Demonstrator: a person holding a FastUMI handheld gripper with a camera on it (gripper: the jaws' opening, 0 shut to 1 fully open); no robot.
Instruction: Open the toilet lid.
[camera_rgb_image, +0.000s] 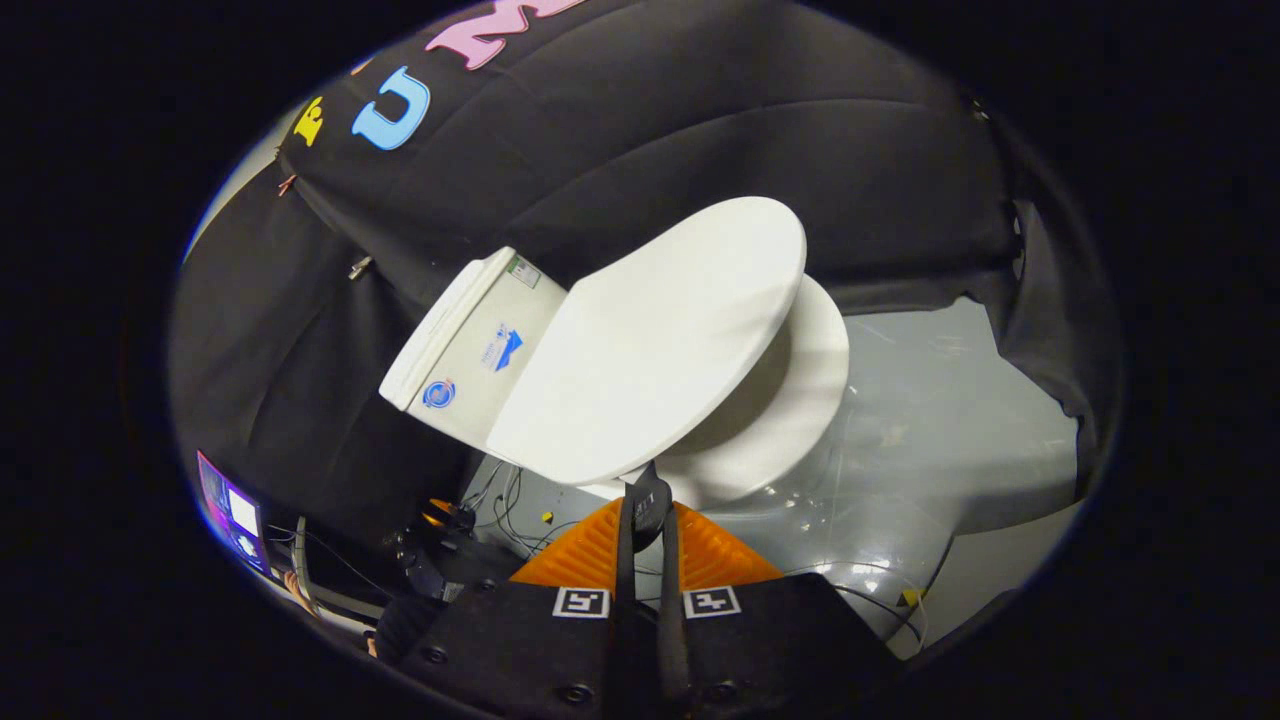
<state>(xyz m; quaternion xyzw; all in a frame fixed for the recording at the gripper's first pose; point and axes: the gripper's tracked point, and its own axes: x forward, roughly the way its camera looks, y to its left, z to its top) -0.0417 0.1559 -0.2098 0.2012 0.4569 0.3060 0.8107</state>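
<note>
A white toilet stands against the black cloth wall, and the whole view is tilted. Its lid (660, 340) is lifted partway off the seat (800, 400), with a wedge of gap showing on the side away from the tank. The tank (470, 340) sits behind the lid and carries small stickers. My gripper (648, 492) reaches the lid's front rim. Its two fingers stand almost together, pinching that rim at their tips.
Grey glossy floor (930, 430) spreads around the bowl's base. Loose cables (505, 500) lie on the floor below the tank. A lit screen (232, 518) stands off to that side, near the wall.
</note>
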